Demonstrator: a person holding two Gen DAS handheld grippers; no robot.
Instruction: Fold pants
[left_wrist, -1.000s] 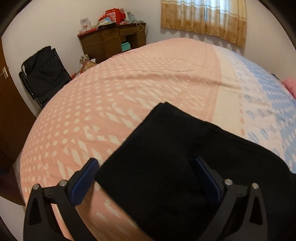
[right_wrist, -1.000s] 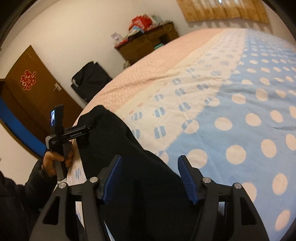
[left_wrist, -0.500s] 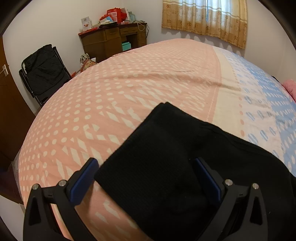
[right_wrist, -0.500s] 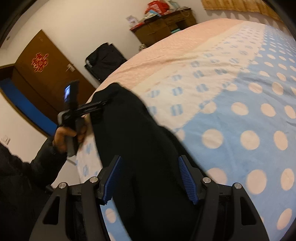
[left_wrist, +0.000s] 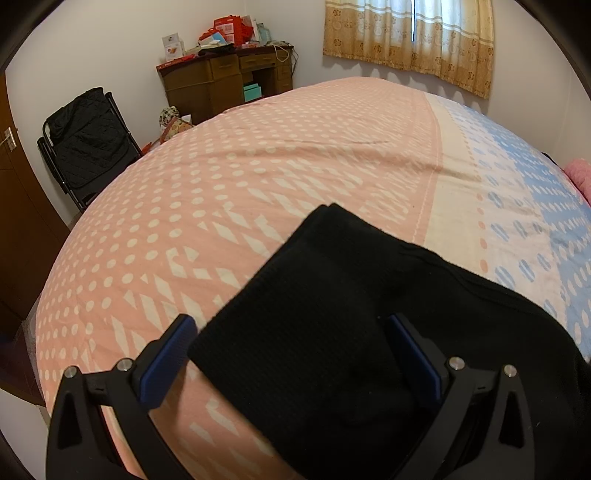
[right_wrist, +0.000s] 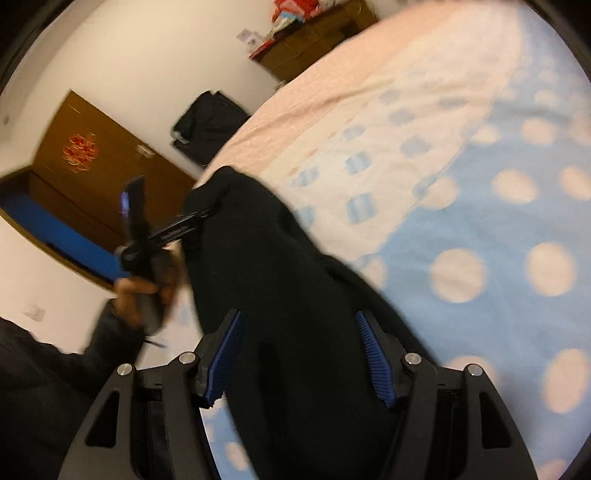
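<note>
Black pants (left_wrist: 332, 332), folded, lie on the pink, white and blue bedspread (left_wrist: 258, 166). My left gripper (left_wrist: 290, 356) stands open over their near end. Its left pad is just clear of the cloth edge and its right pad rests against the fabric. In the blurred right wrist view the pants (right_wrist: 280, 280) run as a dark band from the left gripper (right_wrist: 205, 216), held in a person's hand (right_wrist: 133, 295), down to my right gripper (right_wrist: 299, 354). The right jaws stand well apart with the cloth lying between them; I see no pinch.
A folding chair with a black jacket (left_wrist: 88, 140) stands beside the bed on the left. A cluttered wooden desk (left_wrist: 221, 81) is at the far wall, curtains (left_wrist: 406, 40) beyond it. A brown door (right_wrist: 92, 155) is behind the left hand.
The right gripper has tilted and dropped a little, so its view swung and blurred. The pants stay between its jaws. The left gripper and the cloth under it have not moved.
</note>
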